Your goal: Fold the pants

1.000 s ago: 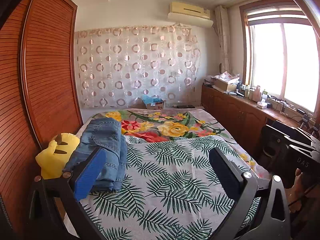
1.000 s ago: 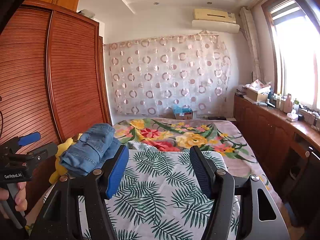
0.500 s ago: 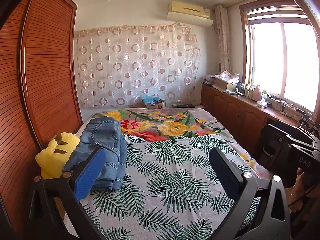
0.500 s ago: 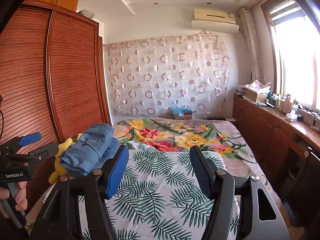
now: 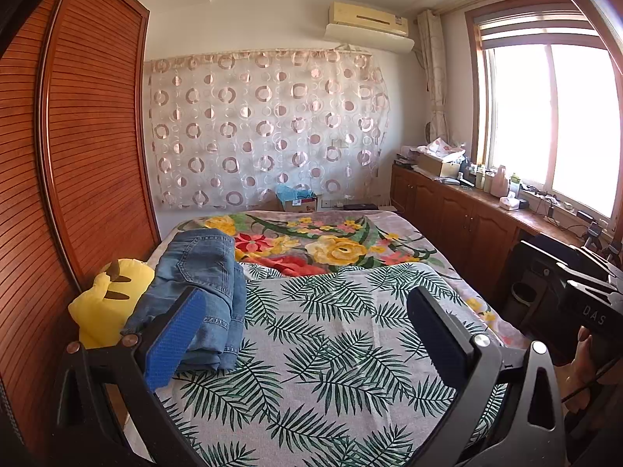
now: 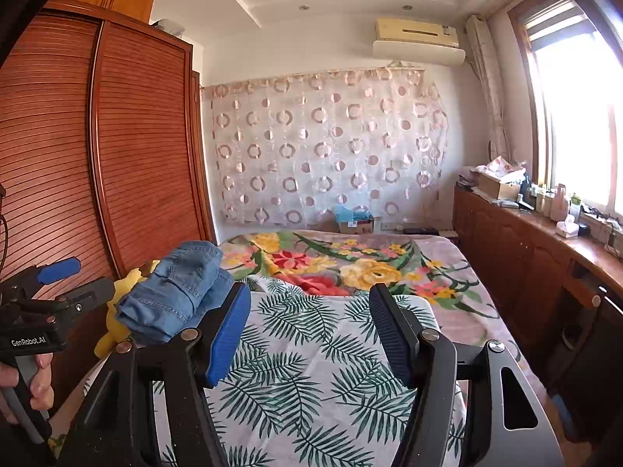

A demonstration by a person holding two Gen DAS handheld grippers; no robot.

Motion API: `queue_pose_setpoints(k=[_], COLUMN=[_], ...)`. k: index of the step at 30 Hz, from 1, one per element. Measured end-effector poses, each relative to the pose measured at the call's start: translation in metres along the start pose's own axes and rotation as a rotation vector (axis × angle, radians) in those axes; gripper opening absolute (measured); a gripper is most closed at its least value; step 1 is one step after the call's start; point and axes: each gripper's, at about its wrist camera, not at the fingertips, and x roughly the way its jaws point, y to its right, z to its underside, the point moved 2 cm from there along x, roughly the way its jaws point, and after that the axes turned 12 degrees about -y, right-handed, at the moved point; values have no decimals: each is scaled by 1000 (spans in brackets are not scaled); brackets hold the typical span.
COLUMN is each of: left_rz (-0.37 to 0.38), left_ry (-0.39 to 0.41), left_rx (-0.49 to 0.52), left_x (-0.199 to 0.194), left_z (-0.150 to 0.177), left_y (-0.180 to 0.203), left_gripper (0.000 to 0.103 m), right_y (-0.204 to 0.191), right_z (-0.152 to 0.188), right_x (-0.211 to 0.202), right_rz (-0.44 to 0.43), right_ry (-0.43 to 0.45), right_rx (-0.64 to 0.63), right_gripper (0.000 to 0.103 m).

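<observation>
Left claw point(image 5: 307, 330): black frame, silver screws, ribbed pads, one blue, one dark; right claw point(image 6: 309, 327) built alike; left handle lettered "GenRobot.AI", right body "DAS".

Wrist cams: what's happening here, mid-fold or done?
Looks done or paused. A person holds a gripper in each hand over the bed. The left gripper and the right gripper are both open with nothing between the fingers. The jeans lie folded in a stack at the bed's left edge, against a yellow plush. Neither gripper touches them.
</observation>
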Motion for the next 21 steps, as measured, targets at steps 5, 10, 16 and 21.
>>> queue_pose_setpoints(k=[5, 10, 16, 21], left_rz=[0, 1, 1, 0], left_ry=[-1, 0, -1, -1], left_rx=[-1, -1, -1, -1], left_x=[0, 0, 0, 0], left_z=[0, 0, 0, 0], left_y=[0, 0, 0, 0], left_gripper=[103, 103, 103, 103], right_y=[0, 0, 0, 0], right_z=[1, -1, -1, 0], right_x=[1, -1, -2, -3], right_rz=[-1, 0, 1, 0], right_ry=[0, 7, 8, 8], right_rx=[0, 2, 4, 4], right_gripper=[65, 65, 65, 65])
